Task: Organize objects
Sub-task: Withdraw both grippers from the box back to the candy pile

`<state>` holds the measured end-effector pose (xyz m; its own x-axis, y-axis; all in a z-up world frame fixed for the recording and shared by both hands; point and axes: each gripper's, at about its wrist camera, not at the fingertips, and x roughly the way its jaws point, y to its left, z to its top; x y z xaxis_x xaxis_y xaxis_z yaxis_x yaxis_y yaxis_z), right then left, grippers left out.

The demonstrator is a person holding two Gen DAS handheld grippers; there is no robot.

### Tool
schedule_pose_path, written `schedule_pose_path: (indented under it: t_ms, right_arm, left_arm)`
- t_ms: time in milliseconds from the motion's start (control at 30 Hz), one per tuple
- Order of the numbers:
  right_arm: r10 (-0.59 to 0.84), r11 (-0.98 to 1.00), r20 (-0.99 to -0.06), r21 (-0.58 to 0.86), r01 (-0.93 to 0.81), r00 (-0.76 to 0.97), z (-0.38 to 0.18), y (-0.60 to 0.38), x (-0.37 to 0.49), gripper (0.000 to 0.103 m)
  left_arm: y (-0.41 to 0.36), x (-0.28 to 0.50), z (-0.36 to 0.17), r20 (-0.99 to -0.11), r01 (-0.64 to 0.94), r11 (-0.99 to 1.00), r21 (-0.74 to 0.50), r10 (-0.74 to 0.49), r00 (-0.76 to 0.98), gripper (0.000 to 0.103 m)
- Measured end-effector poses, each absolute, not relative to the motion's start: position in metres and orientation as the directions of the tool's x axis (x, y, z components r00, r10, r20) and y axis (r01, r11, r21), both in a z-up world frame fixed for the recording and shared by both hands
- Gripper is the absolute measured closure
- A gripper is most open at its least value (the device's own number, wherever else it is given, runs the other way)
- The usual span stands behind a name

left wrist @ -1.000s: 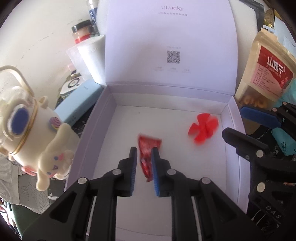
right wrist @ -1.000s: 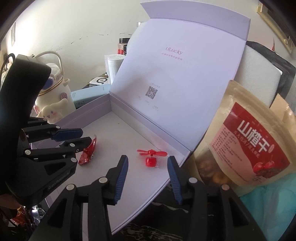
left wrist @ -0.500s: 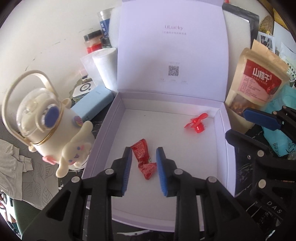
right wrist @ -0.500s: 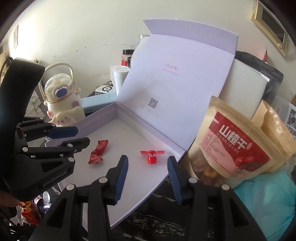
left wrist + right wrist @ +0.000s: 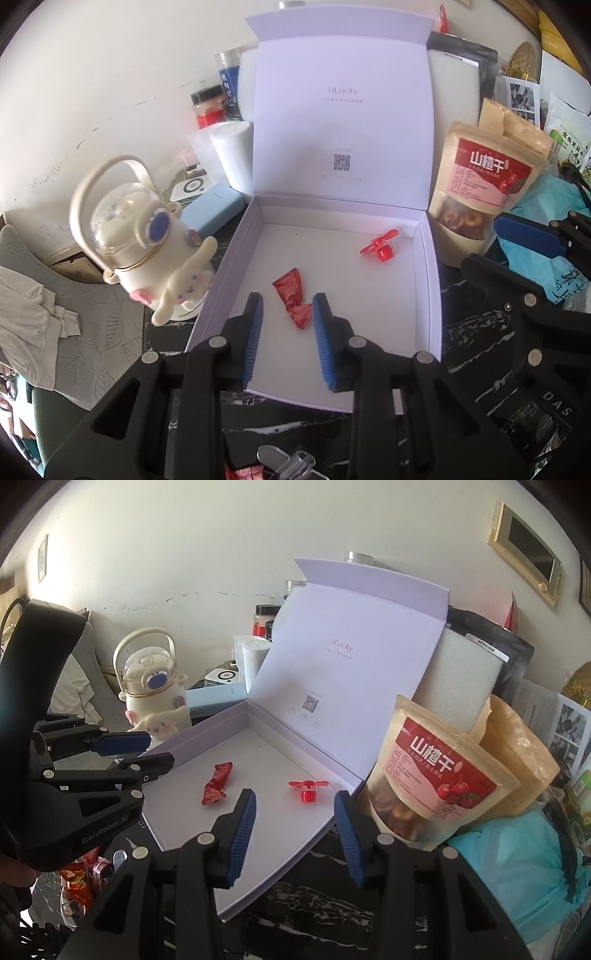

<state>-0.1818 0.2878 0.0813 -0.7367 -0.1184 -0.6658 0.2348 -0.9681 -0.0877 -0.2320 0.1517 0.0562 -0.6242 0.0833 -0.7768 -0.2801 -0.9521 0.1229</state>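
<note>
Both grippers now sit higher and farther back from the lilac box (image 5: 431,280) than a second ago, so more of the cluttered tabletop shows around it. On the far left stands a cream water bottle (image 5: 144,240) with a looped handle and a plush figure clinging to its front; just right of it lies a pale blue power bank (image 5: 212,216), and behind that a white paper roll (image 5: 232,155) and some jars.

Since the earlier frame the left gripper (image 5: 287,325) has let go of the red candy wrapper (image 5: 291,295): its jaws have just been opening, and the blue pads now stand apart with a clear gap on each side of the wrapper, which lies flat on the box floor below them, in the near left part. In the right wrist view the wrapper (image 5: 217,782) rests alone, well clear of the left gripper's fingertips.

Toward the far right corner of the box floor sits a small red propeller toy (image 5: 380,248), where it was before. The box lid stands upright behind.

The right gripper (image 5: 293,823) hangs over the near right edge of the box, jaws parted about as before and nothing between them. Right of the box leans a snack pouch (image 5: 432,775) with a red label, possibly dried fruit, though the print is hard to read.
</note>
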Motion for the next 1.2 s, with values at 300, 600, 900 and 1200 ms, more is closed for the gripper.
schedule_pose_path:
  t_ms: [300, 600, 900, 1200]
  right_arm:
    - [-0.127, -0.967, -0.650, -0.087, 0.239, -0.749, 0.092, 0.290, -0.150, 0.059]
    - [-0.135, -0.966, -0.638, -0.086, 0.244, -0.758, 0.096, 0.287, -0.121, 0.055]
    - [-0.156, -0.959, -0.646, -0.081, 0.271, -0.747, 0.088, 0.276, -0.092, 0.055]
    - [-0.178, -0.949, -0.666, -0.078, 0.305, -0.724, 0.073, 0.262, -0.067, 0.054]
  left_arm:
    - [0.149, -0.204, 0.071, -0.761, -0.257, -0.956, 0.139, 0.063, -0.646, 0.076]
    - [0.146, -0.171, 0.082, -0.743, -0.241, -0.959, 0.149, 0.052, -0.667, 0.071]
    - [0.134, -0.141, 0.080, -0.743, -0.212, -0.966, 0.147, 0.034, -0.669, 0.065]
    - [0.121, -0.115, 0.069, -0.757, -0.198, -0.972, 0.128, 0.033, -0.653, 0.057]
